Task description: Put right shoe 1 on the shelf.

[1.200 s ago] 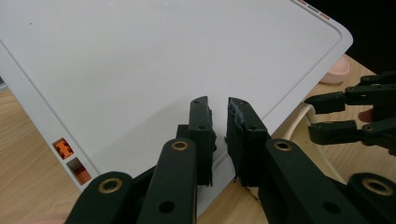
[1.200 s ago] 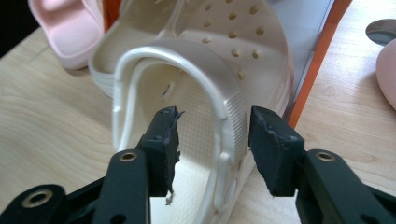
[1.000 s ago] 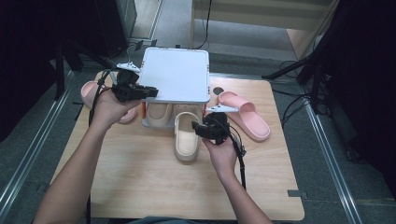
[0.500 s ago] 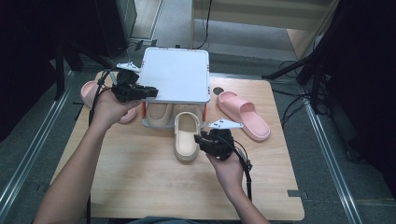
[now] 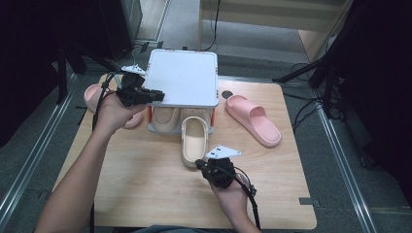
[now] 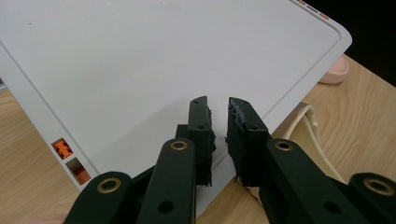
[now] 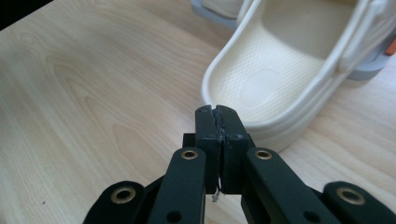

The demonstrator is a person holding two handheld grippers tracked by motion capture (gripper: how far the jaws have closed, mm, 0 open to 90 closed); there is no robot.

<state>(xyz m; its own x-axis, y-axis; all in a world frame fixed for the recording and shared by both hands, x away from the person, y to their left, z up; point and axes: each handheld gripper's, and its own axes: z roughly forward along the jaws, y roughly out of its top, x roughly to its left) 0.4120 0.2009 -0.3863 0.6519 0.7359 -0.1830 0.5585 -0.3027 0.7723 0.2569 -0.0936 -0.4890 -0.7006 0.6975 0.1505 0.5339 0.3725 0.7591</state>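
A white two-level rack (image 5: 182, 77) stands at the back middle of the wooden table. One cream slipper (image 5: 165, 116) lies under its top. A second cream slipper (image 5: 194, 141) pokes out of the rack's front, heel toward me. My left gripper (image 5: 158, 94) rests over the front left corner of the rack's top (image 6: 140, 60). Its jaws (image 6: 218, 105) stand a narrow gap apart with nothing between them. My right gripper (image 5: 200, 164) sits just short of the second slipper's heel (image 7: 261, 79). Its jaws (image 7: 216, 109) have just been closing and meet with nothing in them.
A pink slipper (image 5: 252, 119) lies on the table right of the rack. Another pink slipper (image 5: 94, 97) lies at the left, partly behind my left hand. Bare wood (image 5: 145, 184) spreads across the table's front half. Dark stands and cables surround the table.
My right gripper drew back from beside the cream slipper toward the table's front, and its jaws closed. The slipper, the rack and my left gripper stayed where they were.
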